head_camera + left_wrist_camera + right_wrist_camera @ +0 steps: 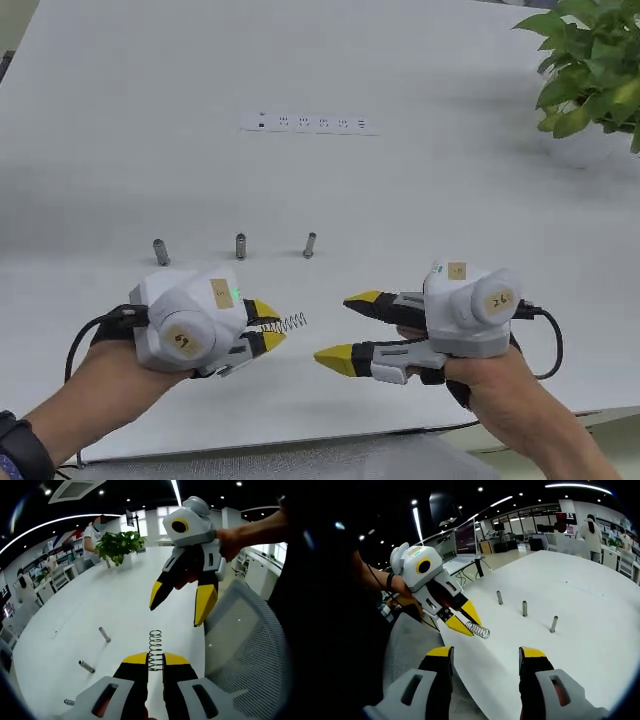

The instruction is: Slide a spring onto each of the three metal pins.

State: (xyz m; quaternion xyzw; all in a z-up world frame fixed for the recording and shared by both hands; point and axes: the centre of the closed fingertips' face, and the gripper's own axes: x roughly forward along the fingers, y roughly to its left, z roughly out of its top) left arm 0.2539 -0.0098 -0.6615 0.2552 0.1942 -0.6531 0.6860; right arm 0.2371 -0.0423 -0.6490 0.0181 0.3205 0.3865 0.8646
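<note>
pins [240, 246]: three, upright in a row on tabletop [420, 200] | spring [290, 322]: one, pinched in left tongs [268, 325] | right tongs [350, 328]: released, spread wide, tips facing the spring

Bench [420, 200] bare before three pins [240, 246]; pins well apart, gaps open. Power strip [310, 123] beyond pins. Plant [590, 70] at far right edge. Mesh chair [300, 462] by near edge.

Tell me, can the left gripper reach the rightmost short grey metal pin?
Probably yes. The left gripper, shut on a small coiled metal spring, has bare white table between it and that pin; the right gripper sits off to the side.
</note>
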